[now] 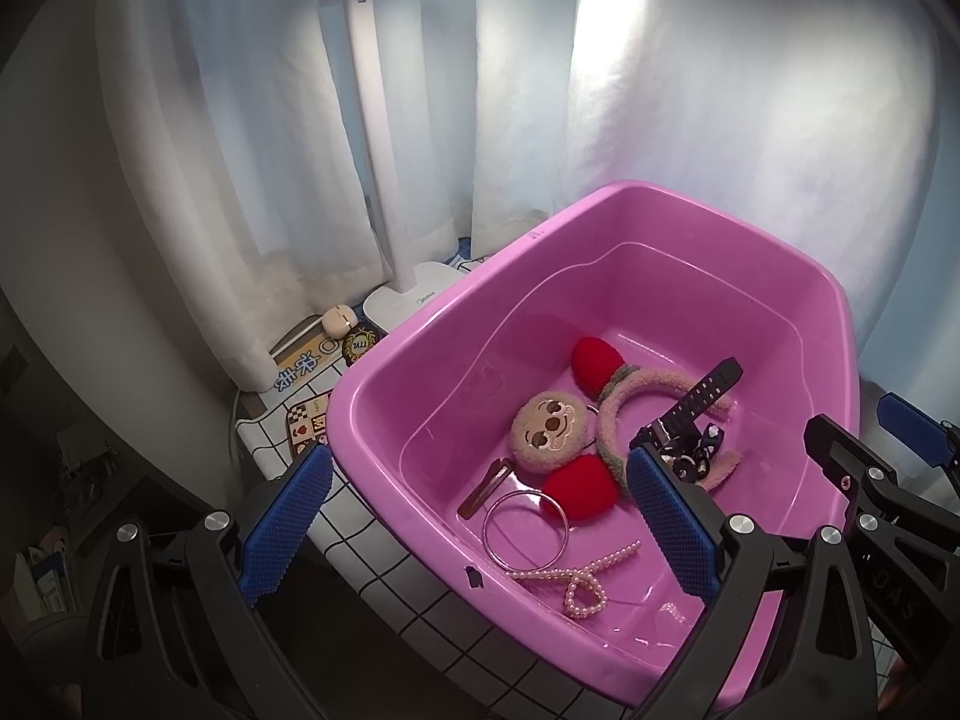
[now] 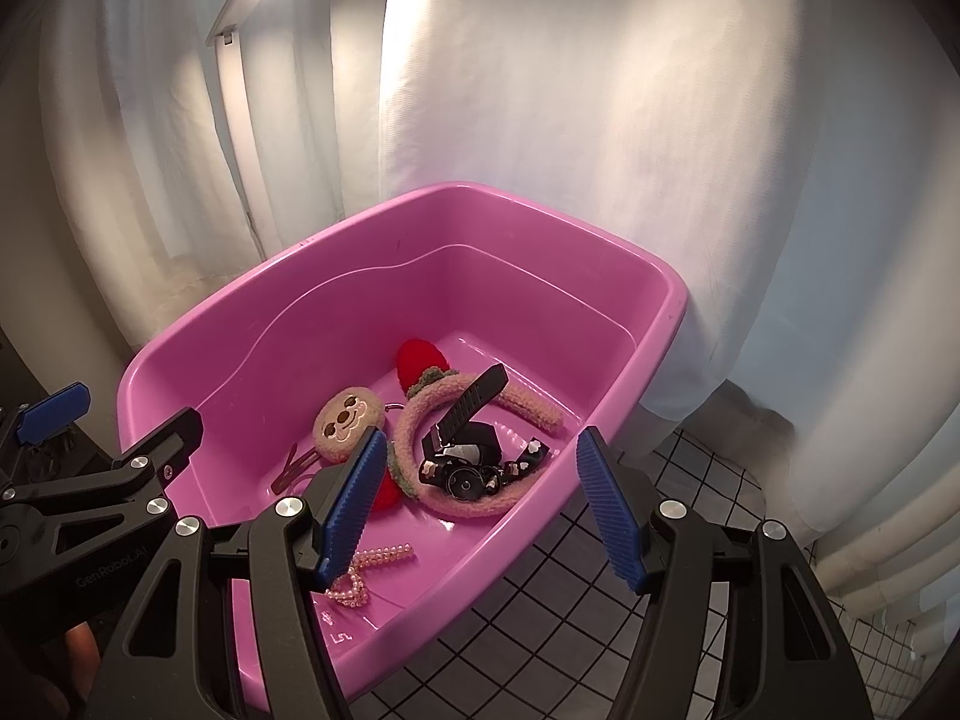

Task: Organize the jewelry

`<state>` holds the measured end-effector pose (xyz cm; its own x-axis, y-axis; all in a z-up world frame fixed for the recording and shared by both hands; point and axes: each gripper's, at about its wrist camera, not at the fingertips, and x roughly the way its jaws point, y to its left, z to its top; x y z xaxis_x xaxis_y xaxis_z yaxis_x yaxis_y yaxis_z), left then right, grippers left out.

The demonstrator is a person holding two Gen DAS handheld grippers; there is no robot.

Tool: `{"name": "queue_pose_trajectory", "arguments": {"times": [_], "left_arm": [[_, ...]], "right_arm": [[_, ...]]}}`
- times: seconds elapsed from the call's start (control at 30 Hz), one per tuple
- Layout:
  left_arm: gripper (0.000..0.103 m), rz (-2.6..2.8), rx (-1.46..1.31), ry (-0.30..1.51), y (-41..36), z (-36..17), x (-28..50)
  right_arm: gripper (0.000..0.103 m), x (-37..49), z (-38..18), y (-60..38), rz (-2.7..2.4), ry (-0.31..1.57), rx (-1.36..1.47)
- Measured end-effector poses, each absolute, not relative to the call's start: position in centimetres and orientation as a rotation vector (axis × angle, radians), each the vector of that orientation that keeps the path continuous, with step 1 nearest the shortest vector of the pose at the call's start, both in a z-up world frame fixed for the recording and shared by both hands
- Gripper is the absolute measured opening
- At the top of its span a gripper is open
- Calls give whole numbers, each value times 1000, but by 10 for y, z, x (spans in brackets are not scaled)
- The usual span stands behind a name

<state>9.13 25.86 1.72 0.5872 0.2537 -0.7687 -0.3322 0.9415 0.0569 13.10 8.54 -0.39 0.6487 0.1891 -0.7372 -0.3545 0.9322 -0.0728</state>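
Note:
A pink plastic tub [image 1: 456, 300] [image 2: 198, 324] holds the jewelry: a plush headband with a face and red ears [image 1: 549, 426] [image 2: 348, 414], a black watch [image 1: 699, 399] [image 2: 471, 408], a silver bangle [image 1: 489, 528], a pearl string [image 1: 576, 579] [image 2: 366, 567] and a brown hair clip [image 1: 483, 489] [image 2: 294, 468]. My left gripper [image 1: 480, 531] is open and empty over the tub's near left rim. My right gripper [image 2: 486, 504] is open and empty over the tub's near right rim.
The tub stands on a white grid-patterned cloth [image 1: 360, 546] [image 2: 576, 588]. A white desk lamp [image 1: 408, 294] and small items stand left of the tub. White curtains [image 1: 240, 150] [image 2: 570, 120] hang right behind.

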Motion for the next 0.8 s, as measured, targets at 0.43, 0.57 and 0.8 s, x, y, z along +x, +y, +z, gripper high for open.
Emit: {"name": "queue_pose_trajectory", "arguments": {"times": [0.43,0.57,0.8], "left_arm": [[97,346,-105,866,254,18,89],[97,353,-108,872,254,18,88],[97,355,-114,877,256,19,88]], "right_arm": [[63,131,-4,85,312,810,-215],[63,130,-5,85,311,812,-213],[63,130,-5,84,315,811,-215]]}}
